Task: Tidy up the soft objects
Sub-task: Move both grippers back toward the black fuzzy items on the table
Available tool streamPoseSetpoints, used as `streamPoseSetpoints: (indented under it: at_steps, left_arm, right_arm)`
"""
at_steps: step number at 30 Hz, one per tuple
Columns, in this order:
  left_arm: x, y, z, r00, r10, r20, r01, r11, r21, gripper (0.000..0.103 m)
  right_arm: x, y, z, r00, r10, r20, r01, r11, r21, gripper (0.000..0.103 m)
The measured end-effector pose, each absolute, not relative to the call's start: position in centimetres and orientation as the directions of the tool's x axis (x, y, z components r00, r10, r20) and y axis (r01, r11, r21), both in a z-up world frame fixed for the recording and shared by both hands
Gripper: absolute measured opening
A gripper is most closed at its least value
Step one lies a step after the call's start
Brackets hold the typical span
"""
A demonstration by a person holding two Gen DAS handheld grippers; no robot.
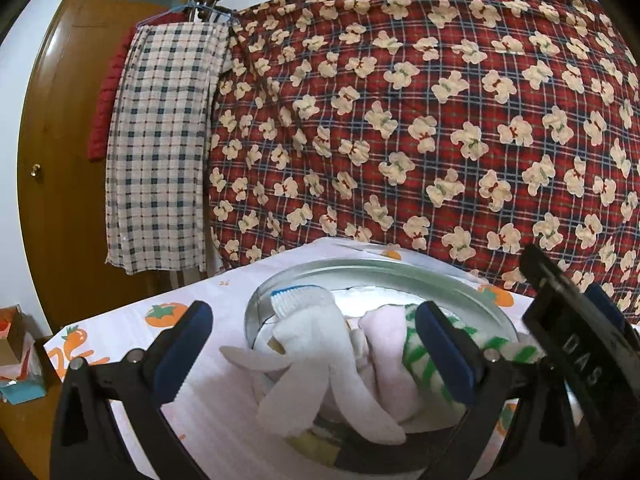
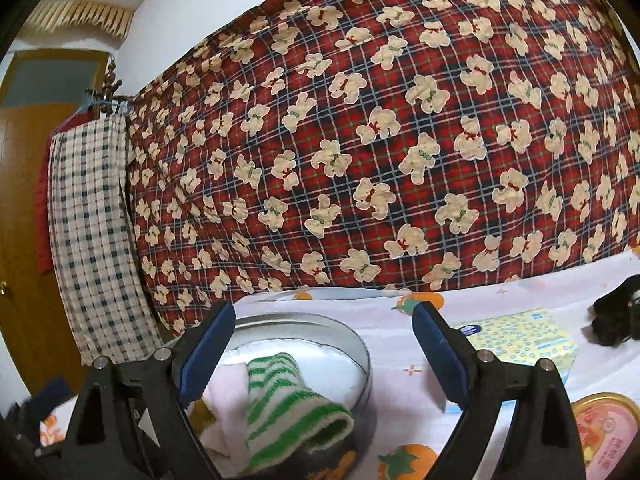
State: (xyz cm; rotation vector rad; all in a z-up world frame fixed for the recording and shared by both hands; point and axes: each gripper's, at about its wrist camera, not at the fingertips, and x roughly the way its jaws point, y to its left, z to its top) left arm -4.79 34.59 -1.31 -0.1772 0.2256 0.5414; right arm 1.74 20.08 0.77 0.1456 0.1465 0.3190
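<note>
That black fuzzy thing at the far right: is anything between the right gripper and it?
Yes. A yellow tissue pack lies on the tablecloth between the open right gripper and the black soft thing. Only part of that thing shows at the frame's edge.

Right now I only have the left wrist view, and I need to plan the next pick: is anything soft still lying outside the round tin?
Observer: Yes. In the right wrist view a black fuzzy item lies on the fruit-print cloth, far right, well away from the tin.
Operator: Anything between it and the tin?
Observer: A yellow patterned pack lies flat on the cloth between them.
Operator: Is the right gripper free?
Observer: Its jaws stand open with nothing between them; the right gripper hangs over the tin's right edge.
Operator: And the green striped piece?
Observer: The green striped sock lies in the tin with its open cuff toward the near rim.
</note>
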Motion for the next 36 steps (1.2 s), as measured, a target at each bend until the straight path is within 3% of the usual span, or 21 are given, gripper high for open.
streamPoseSetpoints:
  at_steps: [16, 36]
  left_arm:
    - [-5.0, 30.8, -1.2, 0.855, 0.453, -0.252, -0.483, 0.873, -0.07, 0.103]
    - [-4.8, 22.5, -1.1, 0.926, 0.28, -0.251, -0.308, 0.948, -0.078, 0.103]
  right_arm:
    - [0.0, 15.8, 0.7, 0.955, 0.275, -0.114, -0.253, 0.951, 0.179, 0.092]
    - [-2.5, 4.1, 0.9, 0.982, 0.123, -0.141, -0.098, 0.98, 0.176, 0.092]
